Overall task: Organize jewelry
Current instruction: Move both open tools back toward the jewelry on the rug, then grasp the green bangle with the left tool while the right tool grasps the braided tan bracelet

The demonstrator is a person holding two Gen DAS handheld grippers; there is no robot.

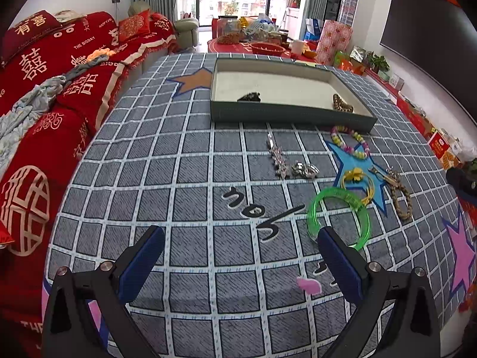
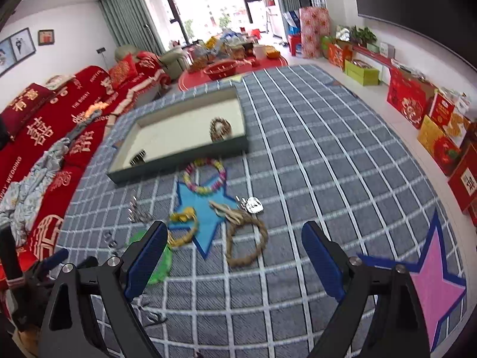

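A checked cloth [image 1: 190, 179] is spread over the surface, and a tray [image 1: 292, 113] is set on it, taken here as the landmark. Inside the tray two pieces are already seen: a beaded bracelet [image 2: 220, 129] and a small dark item [image 1: 249, 97]. In front of the tray, loose on the cloth, are left a green bangle [image 1: 338, 217], a rope bracelet [image 2: 246, 238], a flower-bead bracelet [image 1: 351, 141], a yellow bracelet [image 1: 357, 179] and silver pieces [image 1: 293, 164]. The task is judged barely begun. The left gripper [image 1: 241, 259] and right gripper [image 2: 234, 253] are held short of the tray, jaws apart, nothing held.
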